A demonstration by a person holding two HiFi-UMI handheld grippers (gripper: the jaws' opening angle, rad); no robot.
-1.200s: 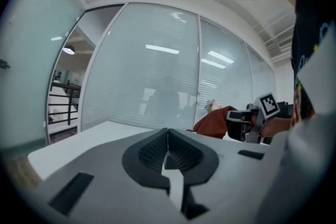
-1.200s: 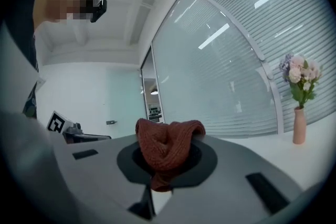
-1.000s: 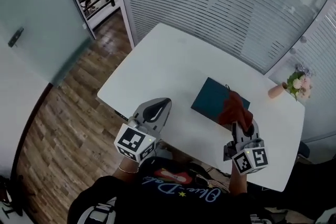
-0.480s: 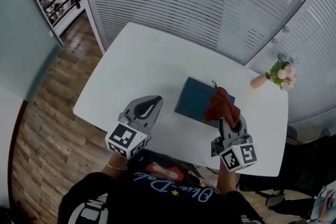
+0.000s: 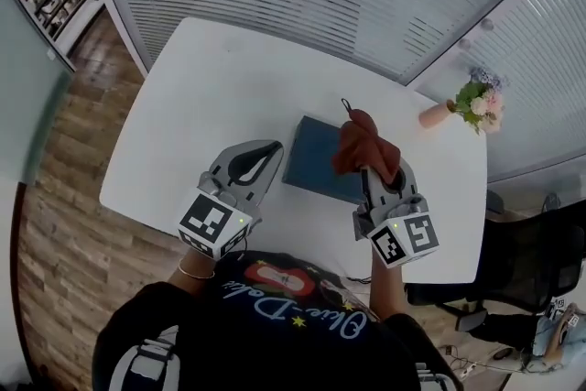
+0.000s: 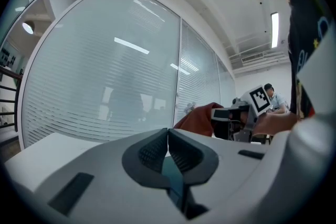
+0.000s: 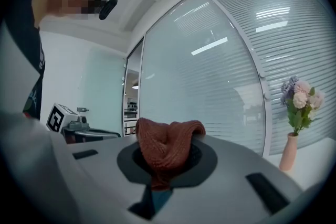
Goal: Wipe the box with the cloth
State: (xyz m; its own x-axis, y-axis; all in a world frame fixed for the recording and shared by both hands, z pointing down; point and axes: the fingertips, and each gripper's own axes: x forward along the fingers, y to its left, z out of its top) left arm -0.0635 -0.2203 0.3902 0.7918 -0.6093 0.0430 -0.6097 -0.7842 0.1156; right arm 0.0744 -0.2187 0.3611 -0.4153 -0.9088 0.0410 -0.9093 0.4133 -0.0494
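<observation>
Gripping the cloth, the right hand-held gripper hangs over the box on the tabletop. The left hand-held gripper, closed on nothing, has drawn up beside the box's left edge. Wiping looks imminent.

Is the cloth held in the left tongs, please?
No, the right tongs grip the cloth; the left tongs are shut with nothing between them.

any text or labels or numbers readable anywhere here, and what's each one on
"Blue-D", as best it reads: pale cursive print on the person's black shirt; the rest is too warped to read.
Marker cubes on the left gripper and right gripper: black-and-white square patterns only, no letters or numbers.
Box and cloth: no print shows.
</observation>
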